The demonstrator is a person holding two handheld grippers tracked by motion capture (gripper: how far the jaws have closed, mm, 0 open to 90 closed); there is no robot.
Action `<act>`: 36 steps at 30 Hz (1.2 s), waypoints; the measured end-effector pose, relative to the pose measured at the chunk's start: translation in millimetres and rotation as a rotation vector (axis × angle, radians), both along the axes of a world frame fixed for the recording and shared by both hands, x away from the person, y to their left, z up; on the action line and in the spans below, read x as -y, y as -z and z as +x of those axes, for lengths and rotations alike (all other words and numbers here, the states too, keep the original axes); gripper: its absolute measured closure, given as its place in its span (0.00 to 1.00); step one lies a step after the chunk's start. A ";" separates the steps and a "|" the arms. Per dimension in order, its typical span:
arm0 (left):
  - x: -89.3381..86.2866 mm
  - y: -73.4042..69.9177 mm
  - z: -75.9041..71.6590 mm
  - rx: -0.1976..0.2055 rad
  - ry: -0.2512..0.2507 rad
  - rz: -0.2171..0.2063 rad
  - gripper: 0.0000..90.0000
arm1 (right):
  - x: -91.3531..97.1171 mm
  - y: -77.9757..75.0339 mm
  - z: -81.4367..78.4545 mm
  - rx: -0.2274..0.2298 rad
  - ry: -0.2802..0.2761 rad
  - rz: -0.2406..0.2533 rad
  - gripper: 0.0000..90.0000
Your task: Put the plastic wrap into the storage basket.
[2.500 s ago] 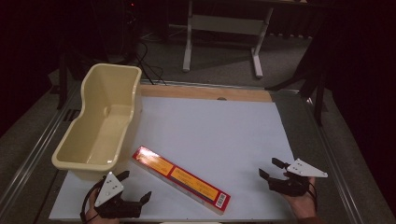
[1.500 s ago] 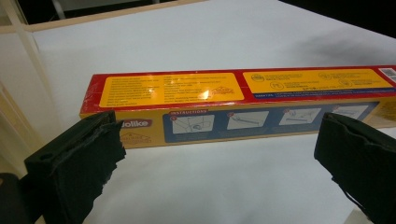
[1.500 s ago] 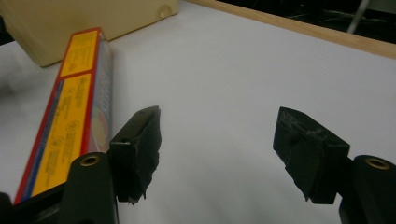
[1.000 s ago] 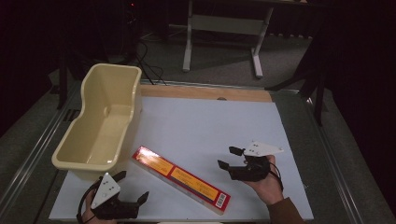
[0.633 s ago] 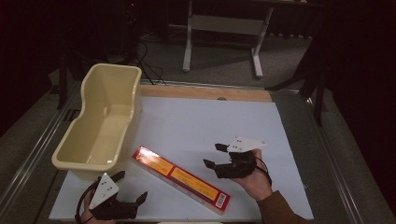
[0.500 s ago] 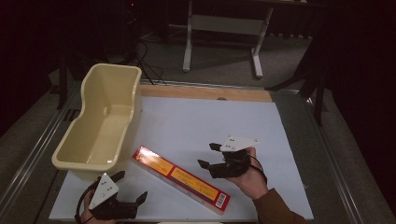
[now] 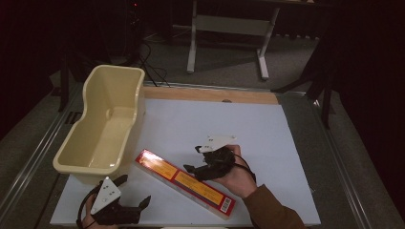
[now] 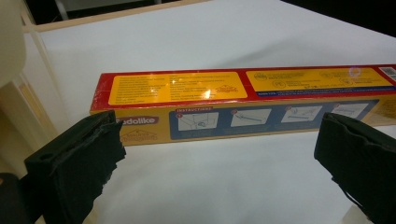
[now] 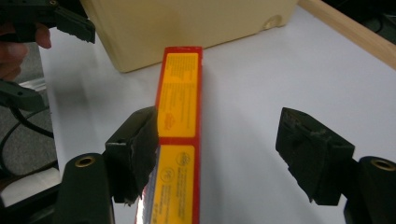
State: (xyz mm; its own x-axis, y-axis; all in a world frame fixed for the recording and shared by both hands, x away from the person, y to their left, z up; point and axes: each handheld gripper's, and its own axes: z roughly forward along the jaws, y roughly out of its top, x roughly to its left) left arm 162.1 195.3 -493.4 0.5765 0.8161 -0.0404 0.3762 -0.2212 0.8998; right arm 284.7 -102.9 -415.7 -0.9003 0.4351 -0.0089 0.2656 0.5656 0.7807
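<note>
The long box (image 7: 184, 182) lies flat on the table (image 7: 267, 133). The right gripper (image 7: 193, 160) is open above it, one jaw over its top. The left gripper (image 7: 133, 193) is open, the box just ahead of its jaws.

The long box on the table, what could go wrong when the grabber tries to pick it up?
The right gripper is open, and one of its jaws looks to be over the box top instead of beside it, so closing now might just push the box. The box is long; gripped off its middle, it may tip. Its far end sits close to the tub and could bump it.
</note>
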 end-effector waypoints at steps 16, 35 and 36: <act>-0.9 -0.3 -0.7 0.002 -0.003 -0.003 0.01 | -39.1 11.7 8.5 -0.048 -0.067 -0.116 0.31; -0.7 -0.1 -0.9 0.003 -0.005 -0.004 0.01 | -60.3 36.3 8.4 -0.123 -0.140 -0.270 0.24; -0.9 0.0 -0.9 0.003 -0.006 -0.005 0.01 | -63.8 40.5 8.8 -0.140 -0.144 -0.298 0.23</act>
State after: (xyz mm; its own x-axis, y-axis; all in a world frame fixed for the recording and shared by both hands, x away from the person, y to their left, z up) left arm 161.2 196.2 -493.4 0.5718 0.8193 -0.0426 0.3748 -0.2147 0.9019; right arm 293.5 -39.1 -456.2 -0.9536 0.3008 0.0113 0.2595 0.8025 0.5372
